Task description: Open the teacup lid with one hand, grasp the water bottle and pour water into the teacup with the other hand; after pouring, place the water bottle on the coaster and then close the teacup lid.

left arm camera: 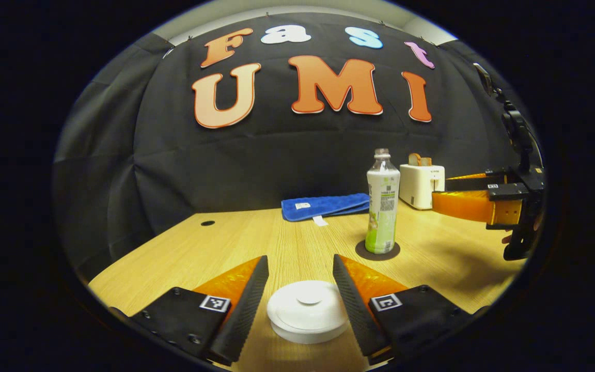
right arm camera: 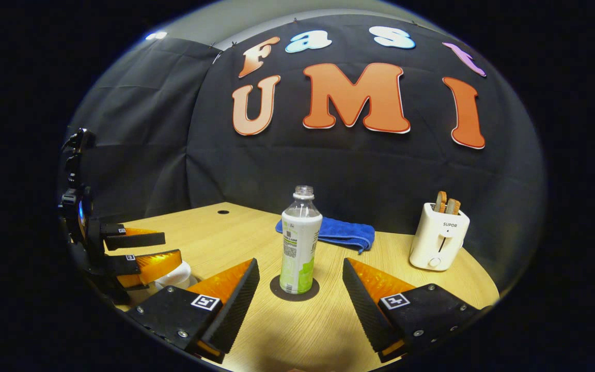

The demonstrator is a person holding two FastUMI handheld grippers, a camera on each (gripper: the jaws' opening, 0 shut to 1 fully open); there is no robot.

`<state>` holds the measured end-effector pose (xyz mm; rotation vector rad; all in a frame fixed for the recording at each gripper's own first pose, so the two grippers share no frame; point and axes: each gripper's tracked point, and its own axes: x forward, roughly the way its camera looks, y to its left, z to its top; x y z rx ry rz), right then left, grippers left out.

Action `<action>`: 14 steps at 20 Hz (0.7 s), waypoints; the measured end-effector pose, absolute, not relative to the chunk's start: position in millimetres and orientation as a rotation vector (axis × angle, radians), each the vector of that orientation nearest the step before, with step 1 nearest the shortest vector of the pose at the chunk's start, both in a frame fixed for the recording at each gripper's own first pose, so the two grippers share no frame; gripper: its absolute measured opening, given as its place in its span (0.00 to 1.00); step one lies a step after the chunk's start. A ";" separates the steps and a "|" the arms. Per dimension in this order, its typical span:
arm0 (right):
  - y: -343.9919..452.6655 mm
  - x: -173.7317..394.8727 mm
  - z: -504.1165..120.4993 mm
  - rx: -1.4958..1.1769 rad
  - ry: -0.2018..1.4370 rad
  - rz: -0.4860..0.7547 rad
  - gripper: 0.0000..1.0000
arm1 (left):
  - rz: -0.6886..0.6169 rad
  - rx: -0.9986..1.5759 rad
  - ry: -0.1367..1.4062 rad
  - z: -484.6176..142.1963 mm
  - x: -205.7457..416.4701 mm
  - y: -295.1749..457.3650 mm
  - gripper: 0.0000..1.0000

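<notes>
The left hand-held gripper (left arm camera: 300, 281) has its jaws apart, straddling the white teacup lid (left arm camera: 308, 309) without pressing on it; the lid sits flat on the teacup, whose wall shows as a white curve (right arm camera: 176, 276) beside that gripper in the right gripper view. The right hand-held gripper (right arm camera: 301, 287) is also spread wide and holds nothing, lined up with the water bottle (right arm camera: 299, 243), which is ahead of its fingertips and apart from them.

Taking the teacup as the landmark: the bottle stands upright beyond it and to its right, uncapped by the look of its neck, resting on the dark round coaster (left arm camera: 362, 251). Farther behind the bottle lie a folded blue cloth (left arm camera: 323, 205) and a white toaster (left arm camera: 421, 185) on the wooden bench (left arm camera: 184, 248).

The step in hand appears to be opening the lid. To do it well, I would centre the left jaws on the lid's rim, or on the small raised knob if the rim is too wide, close evenly, and lift straight up so the cup is not dragged. Keep the lid clear of the cup mouth while the right jaws close on the bottle's middle, below the taper.
</notes>
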<state>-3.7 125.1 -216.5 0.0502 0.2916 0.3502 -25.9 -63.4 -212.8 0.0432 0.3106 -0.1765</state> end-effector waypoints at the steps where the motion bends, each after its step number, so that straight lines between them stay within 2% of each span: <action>1: 120.9 -3.3 -211.5 0.051 0.275 0.335 0.97 | -0.161 0.039 0.292 -204.2 -23.5 -60.4 0.91; 5: 107.6 -12.2 -196.0 0.029 0.246 0.295 0.97 | -0.108 0.006 0.201 -160.7 -12.3 -44.9 0.97; 9: 104.4 -23.0 -175.5 0.042 0.206 0.285 0.97 | -0.026 -0.021 0.139 -121.3 -3.9 -16.6 0.94; 14: 111.7 -24.8 -144.8 0.038 0.162 0.288 0.97 | -0.007 -0.063 0.107 -88.2 0.6 -10.9 0.97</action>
